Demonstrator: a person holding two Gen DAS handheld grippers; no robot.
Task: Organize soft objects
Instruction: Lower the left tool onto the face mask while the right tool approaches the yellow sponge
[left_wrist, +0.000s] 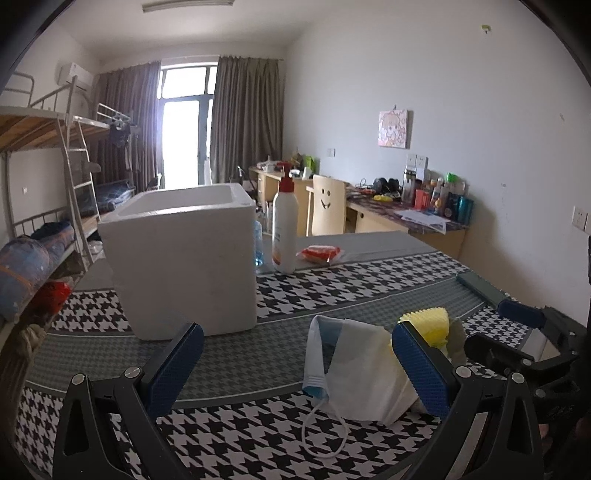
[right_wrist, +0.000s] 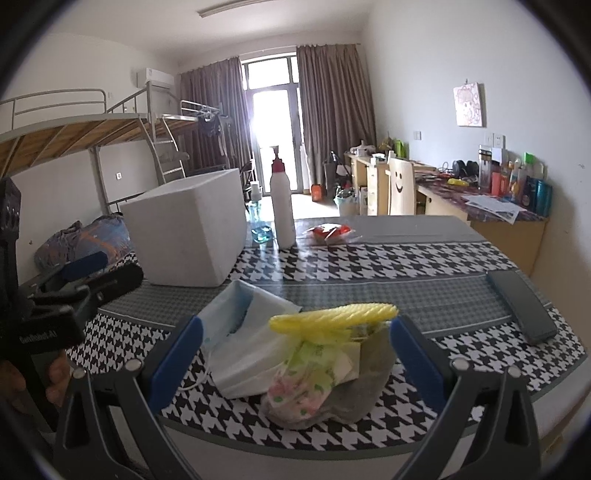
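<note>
Both grippers, left gripper and right gripper, spread wide, nothing held. Soft pile sited at tabletop's near edge; mask loop easily snagged, pile dragged off.

A crumpled white-and-blue face mask, yellow sponge, floral cloth and grey sock lie heaped together near the white foam box.
</note>
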